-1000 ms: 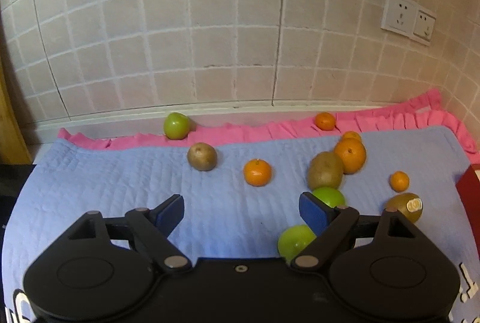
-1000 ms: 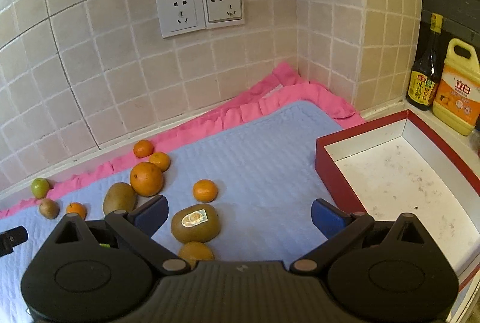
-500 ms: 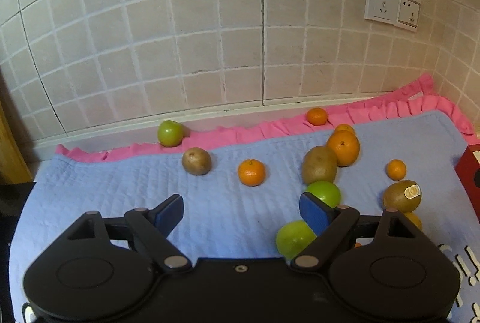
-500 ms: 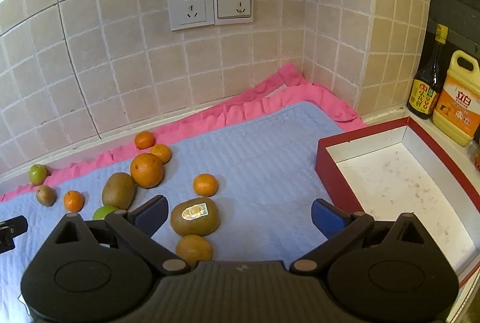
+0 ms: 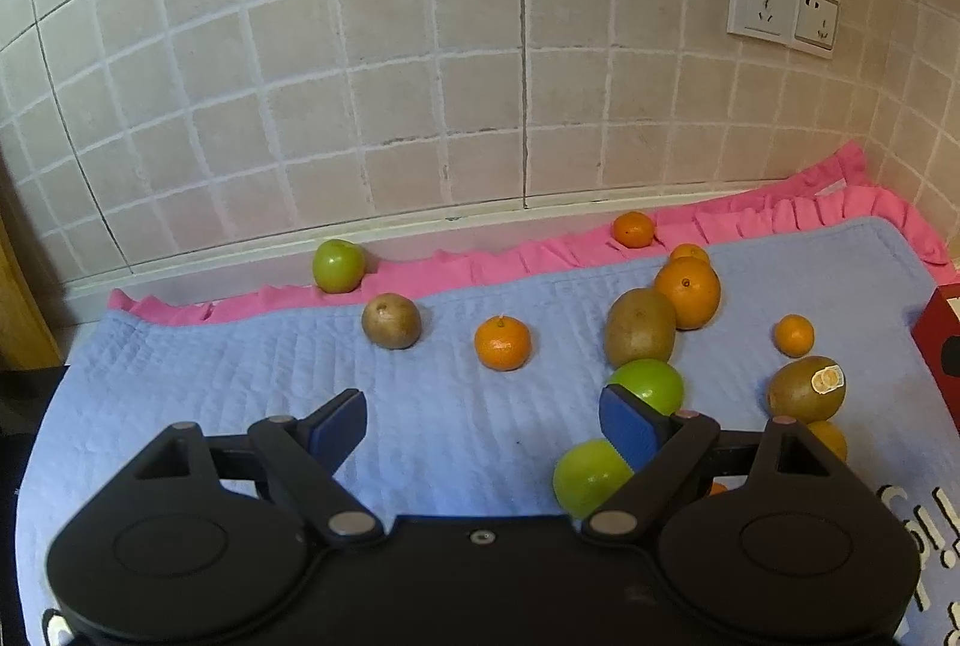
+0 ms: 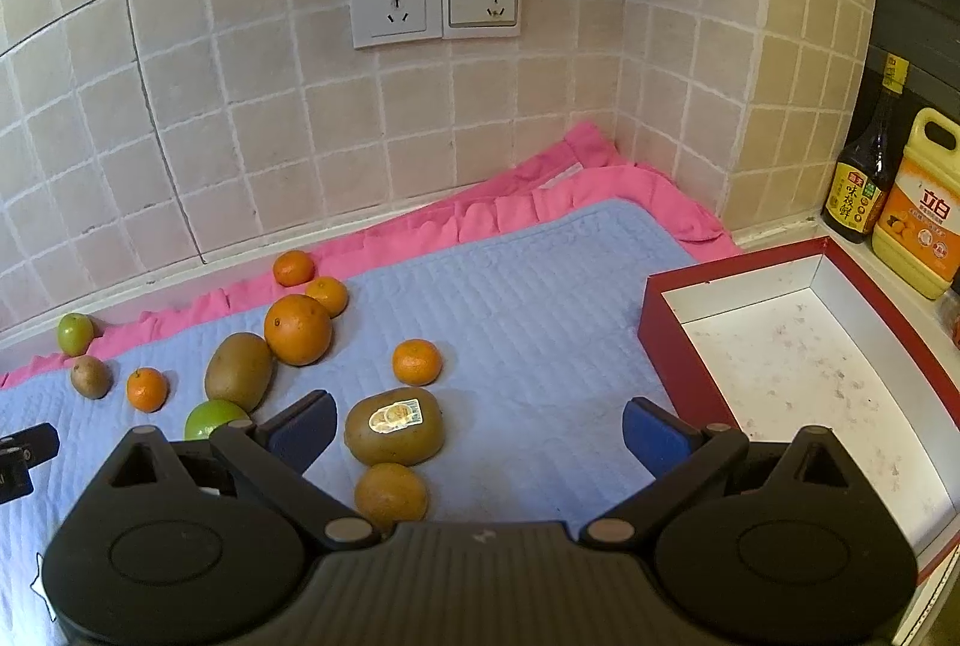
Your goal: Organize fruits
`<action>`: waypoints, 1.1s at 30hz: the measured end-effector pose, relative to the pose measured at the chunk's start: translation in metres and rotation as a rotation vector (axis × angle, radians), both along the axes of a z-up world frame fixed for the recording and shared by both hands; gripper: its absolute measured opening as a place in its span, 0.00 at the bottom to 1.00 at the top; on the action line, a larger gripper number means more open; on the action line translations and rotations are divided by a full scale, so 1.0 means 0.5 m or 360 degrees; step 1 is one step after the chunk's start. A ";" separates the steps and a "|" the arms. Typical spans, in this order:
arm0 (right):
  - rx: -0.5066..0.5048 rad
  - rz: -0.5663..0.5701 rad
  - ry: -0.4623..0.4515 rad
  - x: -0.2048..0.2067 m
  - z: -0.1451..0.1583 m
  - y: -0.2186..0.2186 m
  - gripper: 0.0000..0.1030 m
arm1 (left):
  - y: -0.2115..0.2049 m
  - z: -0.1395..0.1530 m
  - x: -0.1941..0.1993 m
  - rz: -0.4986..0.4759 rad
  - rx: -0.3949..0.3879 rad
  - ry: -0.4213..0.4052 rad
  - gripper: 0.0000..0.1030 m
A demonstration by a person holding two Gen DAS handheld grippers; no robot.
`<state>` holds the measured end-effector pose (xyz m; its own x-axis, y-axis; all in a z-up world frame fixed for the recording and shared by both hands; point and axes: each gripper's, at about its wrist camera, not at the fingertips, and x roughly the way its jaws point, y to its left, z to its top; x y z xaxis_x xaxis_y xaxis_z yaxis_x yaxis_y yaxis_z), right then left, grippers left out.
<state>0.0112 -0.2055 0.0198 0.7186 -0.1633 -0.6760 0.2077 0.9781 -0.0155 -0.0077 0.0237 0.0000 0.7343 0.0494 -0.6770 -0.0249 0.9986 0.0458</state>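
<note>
Both grippers are hovering spread and empty: the left gripper (image 5: pixel 483 421) beside a green apple (image 5: pixel 585 478), the right gripper (image 6: pixel 474 430) over the stickered kiwi (image 6: pixel 395 425). Closing off-centre risks rolling round fruit off the blue mat (image 6: pixel 528 286), away from the red box (image 6: pixel 780 364).

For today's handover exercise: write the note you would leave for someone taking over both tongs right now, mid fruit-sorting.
Left tongs: open, holding nothing, above the blue mat.
Right tongs: open, holding nothing; the stickered kiwi lies between the fingers, ungripped.
Fruit: oranges, kiwis and green apples all lie loose on the mat, such as the big orange and a green apple at the pink edge.
Red box: on the right, no fruit in it.
Done: nothing sorted.
Left: every fruit.
</note>
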 end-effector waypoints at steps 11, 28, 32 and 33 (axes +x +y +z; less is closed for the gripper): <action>-0.0001 0.0006 0.0016 0.003 -0.004 0.002 1.00 | 0.003 -0.008 0.004 0.0017 -0.0024 0.0031 0.98; -0.0065 0.0021 0.0084 0.014 -0.029 0.011 1.00 | 0.007 -0.032 0.010 0.0001 -0.0063 0.0084 0.98; -0.0074 0.0035 0.0072 0.018 -0.035 -0.002 1.00 | 0.020 -0.044 0.012 -0.0048 -0.0105 0.0103 0.98; -0.0096 0.0021 0.0067 0.017 -0.040 -0.010 1.00 | 0.024 -0.048 0.013 -0.0075 -0.0114 0.0105 0.98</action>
<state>0.0198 -0.2104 -0.0002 0.6922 -0.1953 -0.6947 0.1928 0.9777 -0.0828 -0.0013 0.0357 -0.0241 0.6883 -0.0343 -0.7246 0.0230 0.9994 -0.0255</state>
